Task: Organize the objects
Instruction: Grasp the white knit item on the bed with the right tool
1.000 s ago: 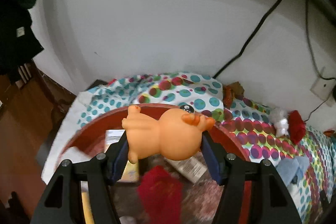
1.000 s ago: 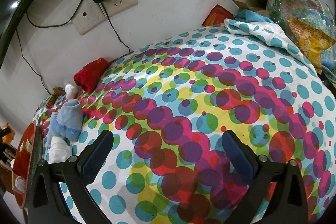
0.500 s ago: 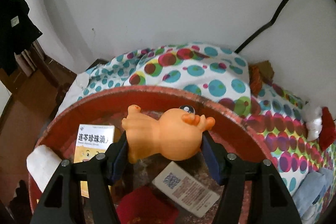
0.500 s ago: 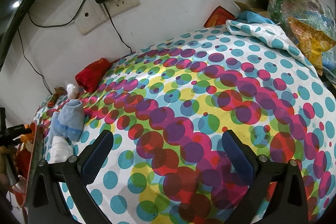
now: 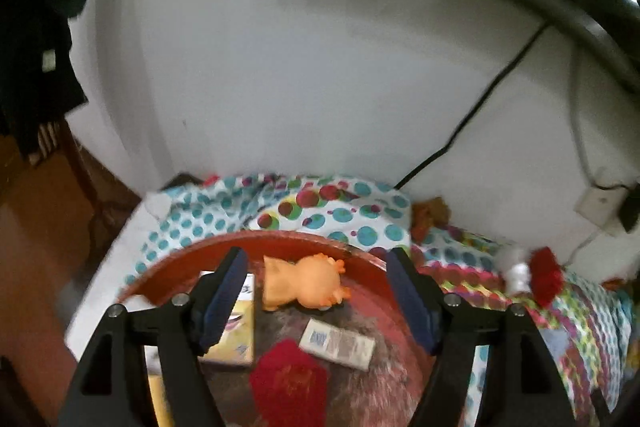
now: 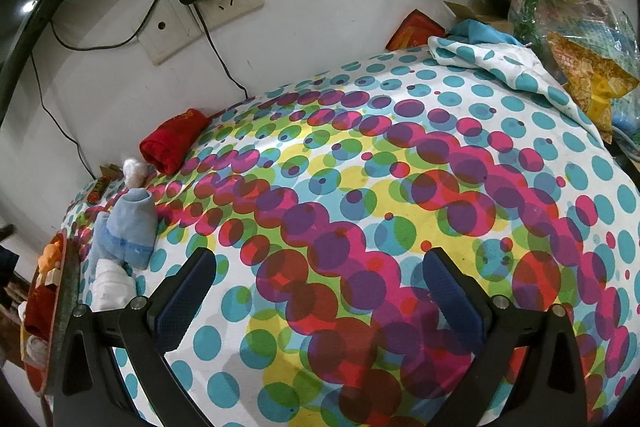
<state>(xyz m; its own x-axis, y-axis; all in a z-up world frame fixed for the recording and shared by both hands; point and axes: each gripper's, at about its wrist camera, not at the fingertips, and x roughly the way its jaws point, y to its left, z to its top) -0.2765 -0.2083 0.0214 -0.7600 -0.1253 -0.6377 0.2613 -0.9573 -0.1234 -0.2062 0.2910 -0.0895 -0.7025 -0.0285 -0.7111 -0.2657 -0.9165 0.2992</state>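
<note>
Left tool (image 5: 316,291) hangs above the red basin (image 5: 168,259) with its jaws spread; they have just been opening, and nothing is pressed between the pads now. The orange toy (image 5: 306,285) lies on its side inside the basin, near the far rim, clear of both pads. This view is blurred, so fine contact is hard to judge, but the toy looks free.

Going left to right across the basin: a yellow box (image 5: 236,331) sits partly behind the left finger, a red pouch (image 5: 288,381) lies toward the near side, and a white packet (image 5: 338,345) lies just right of it. The main risk, as I judge it, is the left finger catching the yellow box if the tool pulls away at a slant, dragging it out of place. The toy is rounded and rests close to the rim, so a knock to the basin could roll it.

Further right on the dotted bedspread (image 6: 360,187), loose items wait: a blue sock (image 6: 128,231), a white sock (image 6: 114,285) just beside it, and a red cloth (image 6: 172,141) near the wall. Soft fabric may slip or be only part-caught in a pinch.

Right tool (image 6: 320,291) hovers over bare bedspread, jaws wide apart and empty.
</note>
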